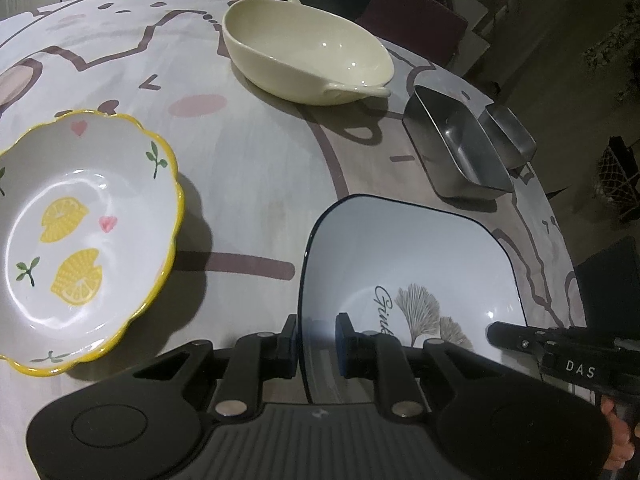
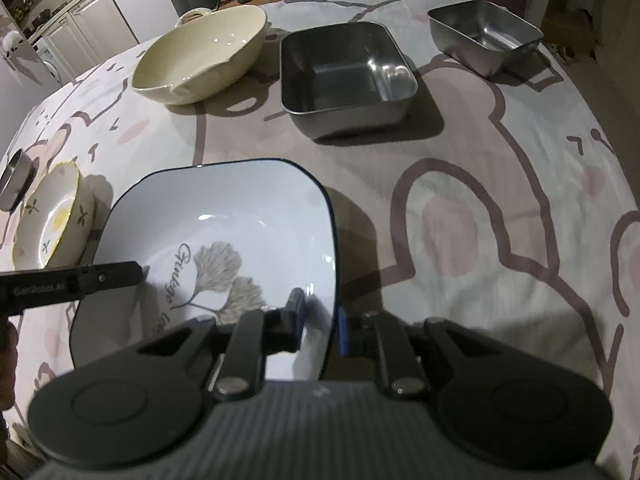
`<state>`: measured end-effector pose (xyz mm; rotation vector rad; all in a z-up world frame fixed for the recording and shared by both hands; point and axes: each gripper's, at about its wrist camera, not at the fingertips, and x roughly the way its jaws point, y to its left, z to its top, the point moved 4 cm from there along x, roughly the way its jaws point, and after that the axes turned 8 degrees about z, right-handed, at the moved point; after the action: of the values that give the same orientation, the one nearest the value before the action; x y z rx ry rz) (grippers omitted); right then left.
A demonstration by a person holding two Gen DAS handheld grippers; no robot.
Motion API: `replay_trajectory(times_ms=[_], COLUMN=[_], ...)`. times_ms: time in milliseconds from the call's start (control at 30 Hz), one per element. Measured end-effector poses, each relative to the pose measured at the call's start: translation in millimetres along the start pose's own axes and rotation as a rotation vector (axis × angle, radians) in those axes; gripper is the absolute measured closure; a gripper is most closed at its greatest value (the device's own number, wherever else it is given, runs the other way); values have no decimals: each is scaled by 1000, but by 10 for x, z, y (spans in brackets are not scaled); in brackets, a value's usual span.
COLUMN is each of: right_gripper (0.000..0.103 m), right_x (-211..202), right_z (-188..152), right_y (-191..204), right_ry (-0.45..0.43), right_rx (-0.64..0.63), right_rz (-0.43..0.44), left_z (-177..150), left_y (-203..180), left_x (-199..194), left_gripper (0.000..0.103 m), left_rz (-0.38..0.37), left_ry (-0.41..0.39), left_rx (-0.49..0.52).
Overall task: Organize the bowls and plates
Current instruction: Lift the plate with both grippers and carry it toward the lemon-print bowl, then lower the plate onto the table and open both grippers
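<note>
Nearby: lemon bowl (image 1: 86, 236), cream dish (image 1: 306, 50), steel trays (image 2: 348, 76); both claws (image 1: 316, 346) (image 2: 320, 316) grasping square plate (image 1: 404, 264).

Glazed ceramic is gleaming on the square plate (image 2: 224, 216), lemon bowl (image 1: 80, 232) and cream dish (image 1: 308, 40); brushed metal trays (image 2: 348, 76) are showing a dull sheen; a matt printed cloth (image 2: 500, 240) is covering the desk.

Ceramic bowls: three, namely square ginkgo bowl (image 2: 224, 216), lemon bowl (image 1: 80, 232) and cream handled bowl (image 1: 304, 52)
Steel containers: two, namely large (image 2: 348, 76) and small (image 2: 484, 36)
</note>
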<state>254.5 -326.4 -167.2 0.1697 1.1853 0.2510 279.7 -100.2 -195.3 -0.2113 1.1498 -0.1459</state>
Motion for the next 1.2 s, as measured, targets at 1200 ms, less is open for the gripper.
replay_trajectory(times_ms=[1200], right_gripper=[69], right_x=[112], right_z=[0], right_y=[67], right_ry=[32], right_rx=[-52], right_rz=[-21], left_z=[-67], left_y=[-25], left_x=[-44], left_gripper=[81], left_rz=[31], left_ry=[5], left_rx=[121])
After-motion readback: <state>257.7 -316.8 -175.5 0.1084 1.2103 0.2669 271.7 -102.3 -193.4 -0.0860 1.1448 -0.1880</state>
